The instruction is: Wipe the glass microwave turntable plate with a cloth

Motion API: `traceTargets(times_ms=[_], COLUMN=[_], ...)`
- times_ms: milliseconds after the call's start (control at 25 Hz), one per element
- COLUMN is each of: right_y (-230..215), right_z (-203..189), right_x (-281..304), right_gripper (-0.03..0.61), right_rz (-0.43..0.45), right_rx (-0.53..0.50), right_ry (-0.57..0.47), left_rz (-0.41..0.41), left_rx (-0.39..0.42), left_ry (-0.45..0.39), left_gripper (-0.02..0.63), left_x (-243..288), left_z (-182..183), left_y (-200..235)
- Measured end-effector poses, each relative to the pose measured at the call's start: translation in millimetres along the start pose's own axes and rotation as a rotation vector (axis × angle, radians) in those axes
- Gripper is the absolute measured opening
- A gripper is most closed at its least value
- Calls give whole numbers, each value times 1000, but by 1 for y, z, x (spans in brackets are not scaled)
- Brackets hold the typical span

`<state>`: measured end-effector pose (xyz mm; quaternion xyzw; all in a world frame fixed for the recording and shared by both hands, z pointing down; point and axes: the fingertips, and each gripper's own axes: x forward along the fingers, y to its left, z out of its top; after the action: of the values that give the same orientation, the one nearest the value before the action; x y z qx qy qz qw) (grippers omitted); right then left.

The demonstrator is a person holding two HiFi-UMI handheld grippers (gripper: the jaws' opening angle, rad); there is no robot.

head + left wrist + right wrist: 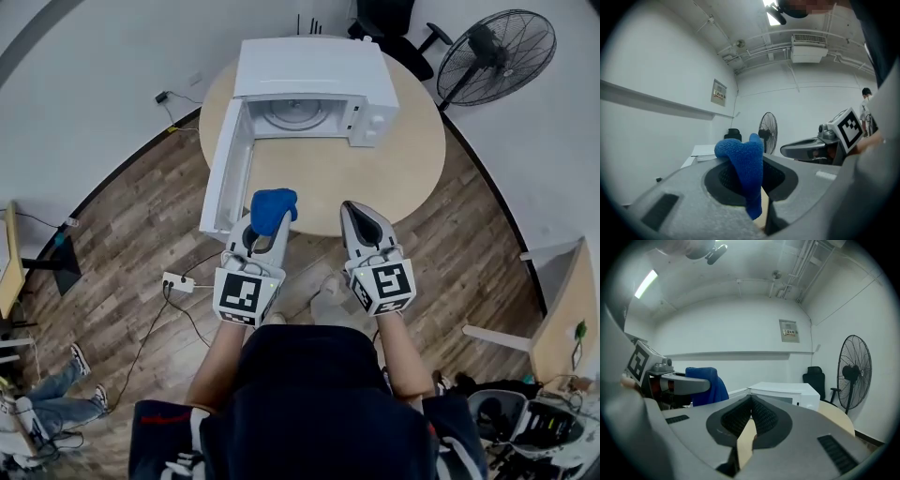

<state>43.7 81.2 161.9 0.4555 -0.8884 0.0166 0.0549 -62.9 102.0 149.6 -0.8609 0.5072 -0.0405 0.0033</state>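
Observation:
A white microwave [309,89] stands on the round wooden table [412,159] with its door [223,169] swung open to the left. Inside lies the glass turntable plate [292,113]. My left gripper [272,214] is shut on a blue cloth [273,208] at the table's near edge; the cloth [743,164] bulges up between the jaws in the left gripper view. My right gripper [356,212] is beside it, shut and holding nothing, its tips [751,401] pressed together. The blue cloth [707,385] and the microwave [785,392] both appear in the right gripper view.
A black standing fan [495,56] and a dark chair [394,28] are behind the table on the right. A power strip [178,282] and cables lie on the wooden floor at the left. Furniture stands at both sides of the room.

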Motion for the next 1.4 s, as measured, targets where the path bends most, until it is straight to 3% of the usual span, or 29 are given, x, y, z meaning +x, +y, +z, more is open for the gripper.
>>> traceTargets(times_ms=[320,720,1080,1320,1400], right_y=[-56,-82,-81,-72,-70], right_z=[-9,-55,-90,-128,-144], right_x=[39,74,116,146,156], right_gripper=[11,11,11,11,12], right_rz=[92,220,233,262,269], right_rx=[6,-13,-61,-71,-89], right_ry=[37,151,234,295,323], left_rz=[76,153,101,58,42], left_rx=[-11,-57,-77,48,33], left_ry=[67,163,246,314,318], left_gripper=[55,55,55,56,55], left_x=[61,93,106,122,130], left_z=[-15,-57,-104,-142,-154], left_y=[-1,0,17,49,58])
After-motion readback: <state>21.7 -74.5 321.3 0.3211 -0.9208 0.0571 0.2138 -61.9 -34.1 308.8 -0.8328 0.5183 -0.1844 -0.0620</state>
